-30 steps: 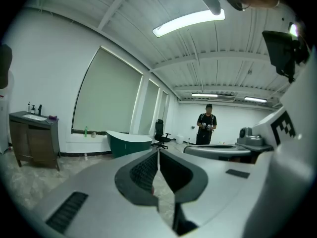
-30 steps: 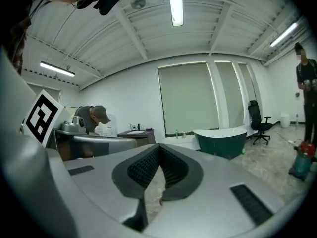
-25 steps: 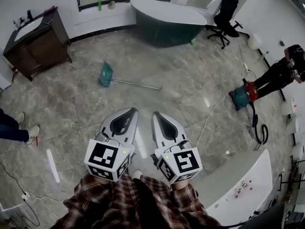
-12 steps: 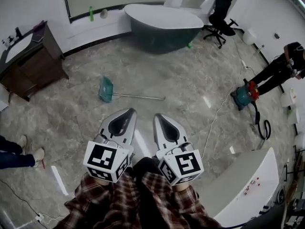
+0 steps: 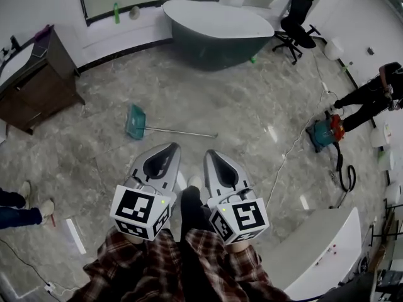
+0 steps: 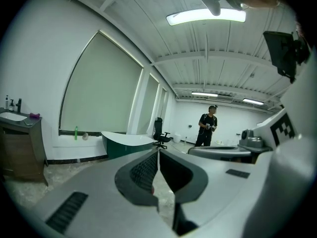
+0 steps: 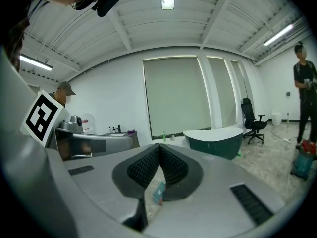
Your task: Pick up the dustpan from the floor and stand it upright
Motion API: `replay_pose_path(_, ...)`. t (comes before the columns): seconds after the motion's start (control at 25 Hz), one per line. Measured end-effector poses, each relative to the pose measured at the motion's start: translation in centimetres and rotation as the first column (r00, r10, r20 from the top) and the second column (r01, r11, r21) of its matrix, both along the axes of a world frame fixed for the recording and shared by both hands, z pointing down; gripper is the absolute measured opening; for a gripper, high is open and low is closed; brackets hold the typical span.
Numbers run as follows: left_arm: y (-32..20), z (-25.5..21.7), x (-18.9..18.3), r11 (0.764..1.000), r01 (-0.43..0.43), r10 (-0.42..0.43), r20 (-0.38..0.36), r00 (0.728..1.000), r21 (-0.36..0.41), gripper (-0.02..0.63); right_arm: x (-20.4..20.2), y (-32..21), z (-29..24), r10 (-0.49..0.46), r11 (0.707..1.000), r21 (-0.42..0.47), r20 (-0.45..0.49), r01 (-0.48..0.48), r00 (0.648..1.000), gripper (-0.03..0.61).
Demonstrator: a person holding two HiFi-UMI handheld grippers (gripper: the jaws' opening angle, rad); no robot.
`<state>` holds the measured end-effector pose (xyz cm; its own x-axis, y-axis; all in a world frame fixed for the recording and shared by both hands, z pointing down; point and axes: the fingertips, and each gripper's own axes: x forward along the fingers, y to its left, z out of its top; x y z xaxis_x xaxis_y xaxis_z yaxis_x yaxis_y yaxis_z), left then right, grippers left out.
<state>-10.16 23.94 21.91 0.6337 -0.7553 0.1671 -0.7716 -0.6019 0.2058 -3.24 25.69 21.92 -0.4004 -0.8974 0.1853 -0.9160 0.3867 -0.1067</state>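
The teal dustpan [image 5: 135, 121] lies flat on the marble floor, its long metal handle [image 5: 182, 131] stretching to the right. It is a short way ahead of both grippers. My left gripper [image 5: 169, 147] and right gripper [image 5: 210, 153] are held side by side, level, both shut with nothing between the jaws. In the left gripper view the left gripper [image 6: 158, 151] has its pads meeting at the tips. In the right gripper view the right gripper [image 7: 159, 147] is likewise shut, and the dustpan [image 7: 158, 192] shows as a small teal shape in the gap below the pads.
A green and white bathtub [image 5: 217, 27] stands at the back, a wooden vanity [image 5: 31, 74] at the left, an office chair [image 5: 299, 21] at the back right. A person [image 5: 371, 93], a teal machine [image 5: 324, 131] with cable and a white counter [image 5: 315, 250] are on the right.
The whole scene has slid toward me: the dustpan is nearer to the gripper tips than a second ago. Both grippers stay shut and side by side.
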Motion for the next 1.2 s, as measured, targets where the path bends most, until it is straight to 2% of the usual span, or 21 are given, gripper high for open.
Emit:
replay_pose_path(0.36,-12.7,-2.0,5.7,0.995,0.094,-0.094,-0.009,0.996,0.016,0.021,6.1,-13.5,-2.1,-0.090,0.996,0.021,-0.022,0.090,0.996,0.011)
replay_pose_path(0.64,-19.5,-2.2,9.0,0.989,0.148,-0.148,-0.002,0.989,0.003,0.021,9.8,-21.0,-2.6,-0.147,0.989,0.020,-0.026,0.148,0.989,0.011)
replay_pose_path(0.96,-25.9,-0.2,10.9,0.992,0.120,-0.119,0.003,0.993,-0.044,0.021,11.4,-26.6,0.1,-0.117,0.992,-0.043,-0.008,0.117,0.993,0.011)
replay_pose_path(1.2,-32.6,0.1,11.0,0.997,0.061,-0.060,0.002,0.998,-0.044,0.021,11.1,-32.9,0.4,-0.071,0.996,-0.045,-0.009,0.070,0.997,0.011)
